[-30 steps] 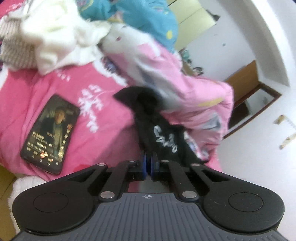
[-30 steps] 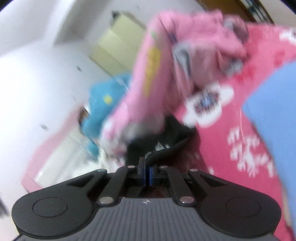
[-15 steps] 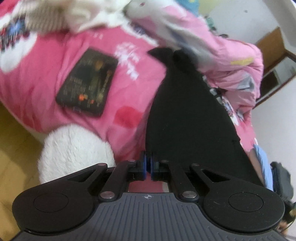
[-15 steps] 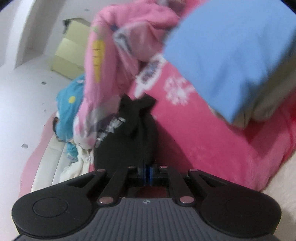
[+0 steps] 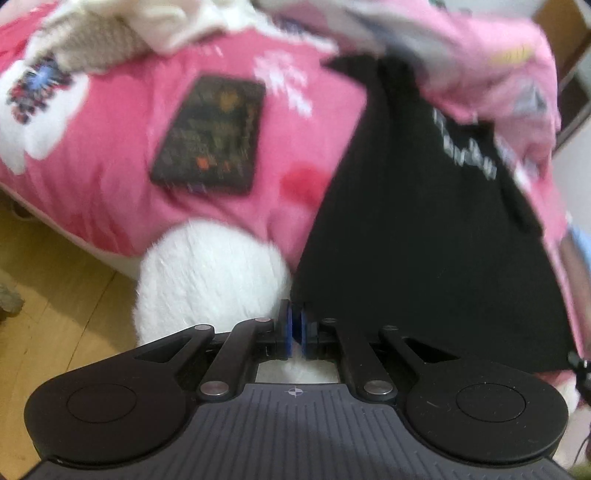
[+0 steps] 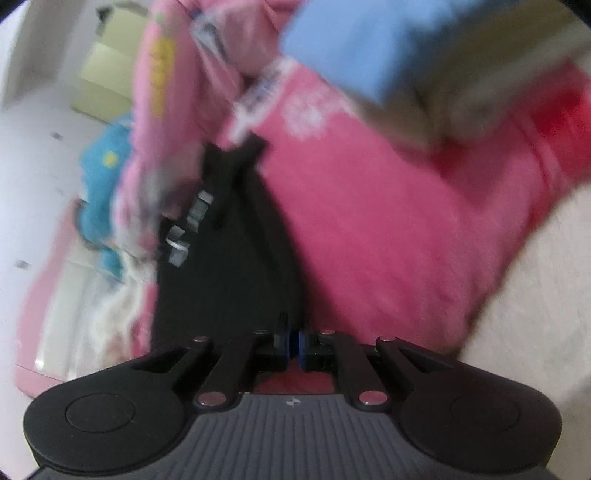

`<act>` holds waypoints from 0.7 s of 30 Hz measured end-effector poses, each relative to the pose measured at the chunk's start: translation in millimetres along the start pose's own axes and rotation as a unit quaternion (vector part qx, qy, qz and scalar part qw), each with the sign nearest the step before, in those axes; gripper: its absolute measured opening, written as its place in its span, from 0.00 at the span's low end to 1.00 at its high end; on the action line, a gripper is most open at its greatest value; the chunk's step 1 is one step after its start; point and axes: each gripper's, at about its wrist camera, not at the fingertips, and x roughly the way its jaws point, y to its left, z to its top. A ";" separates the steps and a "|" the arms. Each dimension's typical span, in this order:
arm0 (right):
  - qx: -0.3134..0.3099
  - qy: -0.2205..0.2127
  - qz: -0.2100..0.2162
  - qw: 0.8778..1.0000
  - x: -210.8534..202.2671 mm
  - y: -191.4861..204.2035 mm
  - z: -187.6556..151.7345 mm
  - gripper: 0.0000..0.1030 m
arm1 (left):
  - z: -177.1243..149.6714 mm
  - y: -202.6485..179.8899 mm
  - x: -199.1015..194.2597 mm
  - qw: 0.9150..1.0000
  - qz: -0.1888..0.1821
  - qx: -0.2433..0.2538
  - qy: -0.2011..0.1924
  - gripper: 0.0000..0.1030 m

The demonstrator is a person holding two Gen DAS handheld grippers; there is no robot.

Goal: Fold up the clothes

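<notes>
A black garment with white lettering [image 5: 424, 240] lies spread flat on the pink bedspread [image 5: 110, 166], its top tucked under a heaped pink quilt [image 5: 480, 55]. My left gripper [image 5: 295, 321] is low at the garment's near left corner. Its jaws are opening to a thin slit and the hem lies at the tips. In the right wrist view the same garment [image 6: 229, 288] runs away from my right gripper [image 6: 293, 339], which sits at its near right corner. These jaws are opening too, and the cloth edge lies just at the pads.
A phone [image 5: 210, 134] lies on the bedspread left of the garment. A white fluffy cushion [image 5: 210, 277] bulges against the bed edge above the wooden floor [image 5: 55, 295]. White clothes [image 5: 110, 33] are piled at the back. A folded blue item [image 6: 351, 40] rests at the far right.
Both grippers came down toward the bed's near edge, drawing the bunched black garment out flat. Their jaws, tight before, now show a thin slit.
</notes>
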 end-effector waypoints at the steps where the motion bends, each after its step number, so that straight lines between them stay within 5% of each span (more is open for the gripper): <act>1: -0.007 0.000 -0.011 1.000 -2.5 -0.9 -1.5 0.11 | -1.1 -0.9 0.2 1.000 0.002 0.007 0.003 0.07; 4: -0.031 -0.018 -0.038 0.999 -20.3 -0.5 -3.7 0.36 | 0.7 -1.4 -9.9 1.000 0.010 0.019 0.004 0.13; 8: -0.075 -0.075 -0.085 0.991 -50.3 5.8 0.6 0.37 | 7.2 -1.5 -35.8 0.999 0.035 0.030 -0.028 0.18; 14: -0.154 -0.135 -0.037 0.978 -47.6 44.5 19.5 0.36 | 31.3 -22.2 -66.2 0.993 0.017 0.041 -0.110 0.18; 21: -0.240 -0.100 0.009 0.965 13.9 96.3 31.9 0.33 | 53.4 -66.0 -35.3 0.990 -0.032 0.064 -0.118 0.19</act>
